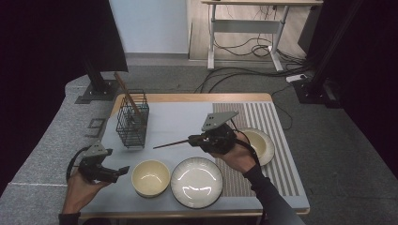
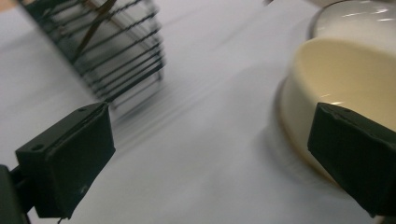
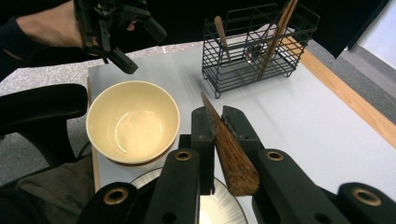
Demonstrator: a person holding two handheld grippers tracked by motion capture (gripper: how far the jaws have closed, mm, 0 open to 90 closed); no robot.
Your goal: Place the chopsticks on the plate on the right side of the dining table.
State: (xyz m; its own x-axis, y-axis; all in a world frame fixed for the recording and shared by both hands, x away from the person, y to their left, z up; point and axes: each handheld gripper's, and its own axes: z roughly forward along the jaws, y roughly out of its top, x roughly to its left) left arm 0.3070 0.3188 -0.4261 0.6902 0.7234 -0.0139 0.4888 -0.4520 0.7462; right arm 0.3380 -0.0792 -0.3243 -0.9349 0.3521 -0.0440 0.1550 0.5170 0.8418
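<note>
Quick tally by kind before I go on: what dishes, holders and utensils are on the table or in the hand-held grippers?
Bowls: 2, cream bowl and far bowl
Plates: 1, white plate
Wire racks: 1, black rack
Wooden utensils: at least 3; held stick in the right hand-held gripper, the others in the rack
Total: at least 7

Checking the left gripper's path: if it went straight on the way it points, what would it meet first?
Probably the cream bowl: its rim sits just ahead of one jaw of the open left gripper. Depth is unclear, so it might slip past onto bare table.
</note>
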